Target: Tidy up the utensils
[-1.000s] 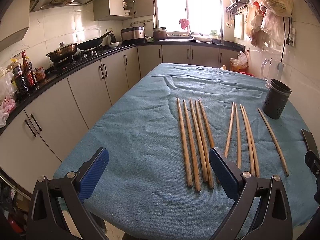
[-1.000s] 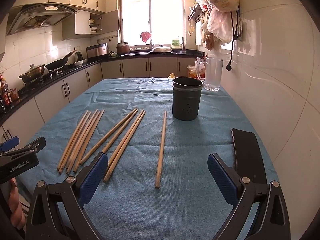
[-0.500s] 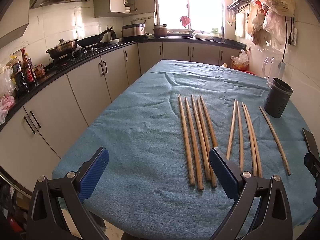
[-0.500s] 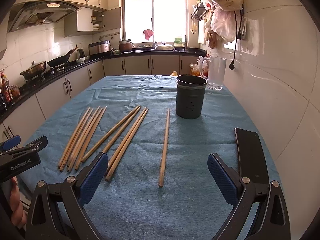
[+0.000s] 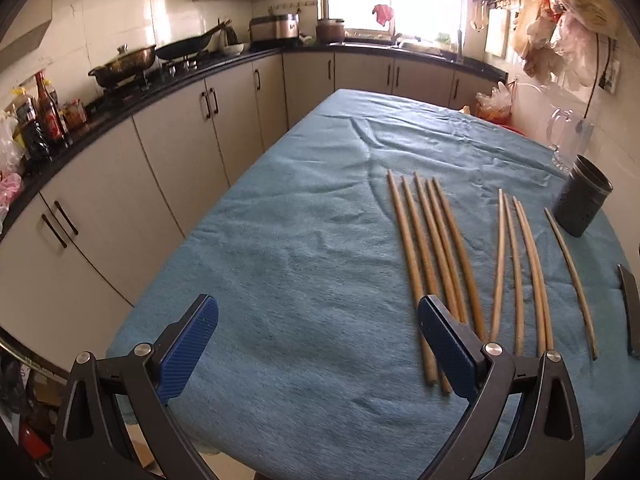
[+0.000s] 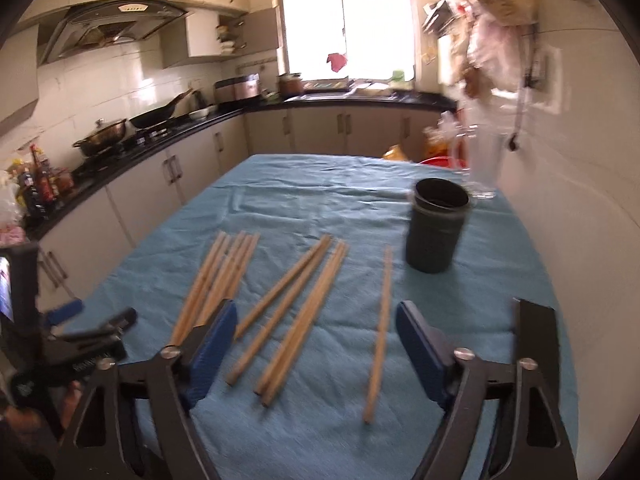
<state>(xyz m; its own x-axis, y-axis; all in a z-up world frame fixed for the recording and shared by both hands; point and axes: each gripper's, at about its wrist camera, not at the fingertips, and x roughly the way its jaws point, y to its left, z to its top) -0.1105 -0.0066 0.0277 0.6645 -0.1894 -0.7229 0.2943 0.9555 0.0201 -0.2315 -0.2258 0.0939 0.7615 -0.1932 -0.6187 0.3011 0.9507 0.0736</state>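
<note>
Ten wooden chopsticks lie flat on the blue cloth (image 5: 304, 264) covering the worktop, none lifted. Nearest the cabinets, a group of five (image 5: 434, 256) lies close together, roughly parallel. Next to it, four more (image 5: 516, 268) in a looser fan; in the right wrist view these read as two pairs angled toward each other (image 6: 296, 308). A single chopstick (image 6: 380, 332) lies apart, closest to the wall side.

Dark cylindrical holder (image 6: 438, 228) stands upright on the cloth beyond the single chopstick's far tip, near but not touching. Nothing visible inside it from here. Clear glass jug (image 5: 568, 140) stands behind it against the tiled wall.

Left gripper (image 5: 316, 344) hovers over the near edge of the cloth, blue pads wide apart, nothing between them; its right pad overlaps the near ends of the five-group in view, contact not evident.

Right gripper (image 6: 314, 350) is closing, pads still well apart and pressing on nothing. The near ends of the paired chopsticks and the single one show between its fingers. View is motion-blurred.

Black flat object (image 6: 534, 352) lies at the wall-side edge.
</note>
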